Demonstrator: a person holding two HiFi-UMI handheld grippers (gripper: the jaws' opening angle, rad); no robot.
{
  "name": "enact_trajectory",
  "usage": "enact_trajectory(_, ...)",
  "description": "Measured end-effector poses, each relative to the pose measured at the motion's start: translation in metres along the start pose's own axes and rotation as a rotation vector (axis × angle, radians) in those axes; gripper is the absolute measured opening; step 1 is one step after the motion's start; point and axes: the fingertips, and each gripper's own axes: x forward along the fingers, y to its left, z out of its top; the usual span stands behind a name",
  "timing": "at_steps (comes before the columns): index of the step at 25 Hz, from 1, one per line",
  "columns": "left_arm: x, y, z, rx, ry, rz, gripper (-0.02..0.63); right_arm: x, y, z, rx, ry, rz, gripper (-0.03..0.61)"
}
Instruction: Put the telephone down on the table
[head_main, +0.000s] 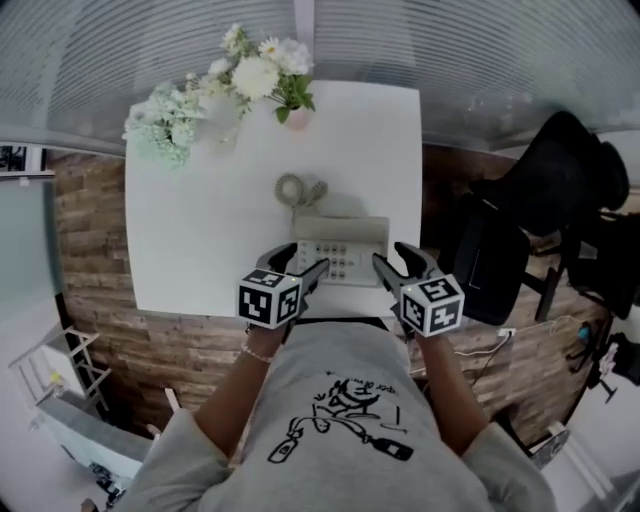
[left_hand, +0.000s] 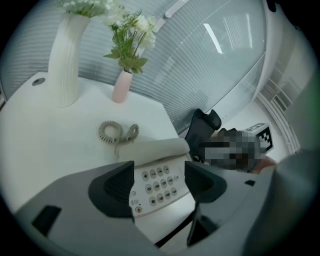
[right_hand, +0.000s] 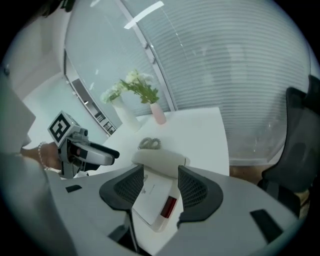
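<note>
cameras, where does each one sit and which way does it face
Head view: on the person's head, looking steeply down at the white table and telephone; shirt, forearms, left claw and right claw show.
Left gripper view: rides the left claw, looking between its open jaws over the keypad toward the pink vase; right claw at right.
Right gripper view: rides the right claw, looking along the telephone's side; left claw at left.
Shared: all three show telephone and pink vase.
</note>
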Motion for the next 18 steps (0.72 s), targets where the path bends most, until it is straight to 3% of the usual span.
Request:
enact_trajectory(8, -0.056, -0.064, 0.061, 0.127, -0.287, -0.13, 0.234, -0.051, 0.06, 0.075, -0.177, -0.257, 0.102, 0.169)
enact_trajectory(14, -0.101, -0.114, 0.101, 0.32, -0.465, -0.194, 0.168, -0.09, 0.103, 0.115, -0.25, -0.376, 0.157, 0.106)
enact_trajectory(18, -0.132, -0.144, 0.121, 0.431, -0.579, -0.239, 0.083, -0.119, 0.126, 0.138, -0.285, -0.467, 0.182, 0.072)
